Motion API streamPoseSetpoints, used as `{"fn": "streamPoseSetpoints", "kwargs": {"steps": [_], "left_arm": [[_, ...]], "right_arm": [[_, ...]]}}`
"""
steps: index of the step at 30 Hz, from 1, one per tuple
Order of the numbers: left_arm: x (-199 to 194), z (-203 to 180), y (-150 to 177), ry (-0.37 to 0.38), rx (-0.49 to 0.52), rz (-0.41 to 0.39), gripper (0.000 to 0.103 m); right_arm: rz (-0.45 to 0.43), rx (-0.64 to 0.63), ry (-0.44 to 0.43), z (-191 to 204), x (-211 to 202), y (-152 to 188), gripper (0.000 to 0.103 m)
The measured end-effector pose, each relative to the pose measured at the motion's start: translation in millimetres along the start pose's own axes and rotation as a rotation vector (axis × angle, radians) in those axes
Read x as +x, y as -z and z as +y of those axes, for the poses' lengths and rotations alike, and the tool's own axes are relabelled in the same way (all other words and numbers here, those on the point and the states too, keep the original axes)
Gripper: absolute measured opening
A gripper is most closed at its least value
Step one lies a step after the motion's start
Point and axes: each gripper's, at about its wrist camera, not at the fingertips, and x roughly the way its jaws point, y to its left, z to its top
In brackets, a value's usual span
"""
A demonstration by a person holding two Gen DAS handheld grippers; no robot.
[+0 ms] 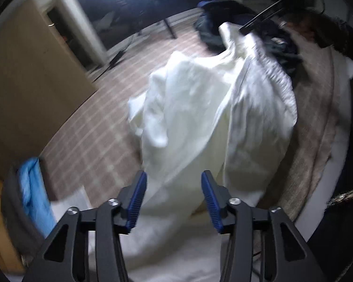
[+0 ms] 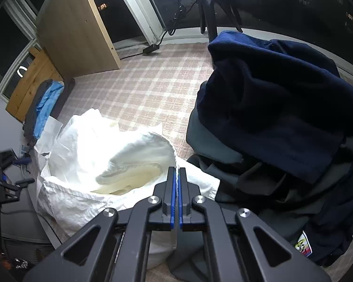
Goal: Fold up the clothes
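Note:
A white garment (image 1: 200, 108) hangs lifted above the checked floor in the left wrist view, blurred by motion. Its top edge is held by my right gripper (image 1: 249, 24), seen far off at upper right. My left gripper (image 1: 174, 183) is open and empty, its blue pads just in front of the garment's lower part. In the right wrist view my right gripper (image 2: 176, 176) is shut on the thin white garment edge (image 2: 171, 148), which hangs down from the jaws. A pile of dark navy and grey clothes (image 2: 270, 108) lies to its right.
A white woven sack (image 2: 82, 183) stands open below the right gripper. A wooden cabinet (image 2: 75, 25) and a blue and grey bundle (image 2: 44, 103) stand at the left. A tripod (image 2: 209, 7) stands at the back. A beige rug (image 1: 317, 127) lies at the right.

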Motion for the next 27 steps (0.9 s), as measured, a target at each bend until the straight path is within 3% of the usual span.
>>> {"fn": "streamPoseSetpoints", "kwargs": {"steps": [2,4,8,11,15,18,20,27], "left_arm": [[8,6,-15,0.144,0.011,0.028,0.058],[17,6,-26,0.215,0.039,0.067,0.058],[42,-2,-36,0.208,0.157,0.171,0.063],[59,2,-39,0.232,0.166,0.248,0.063],[58,-7,-29,0.329,0.166,0.267,0.063],[59,-16,-14,0.344,0.157,0.276,0.063],[61,-20,-9,0.333,0.149,0.273,0.059],[70,-5,4,0.291,-0.01,0.259,0.008]], "right_arm": [[0.004,-0.005,0.006,3,2,-1,0.002],[0.005,-0.01,0.009,6,3,-2,0.002],[-0.002,-0.017,0.007,7,1,-4,0.002],[-0.002,-0.011,0.006,5,2,-6,0.002],[0.008,-0.009,0.009,3,5,-6,0.002],[0.009,-0.007,0.005,3,5,-6,0.002],[0.008,-0.005,0.004,3,4,-6,0.002],[0.014,-0.02,0.019,9,2,-6,0.002]]}}
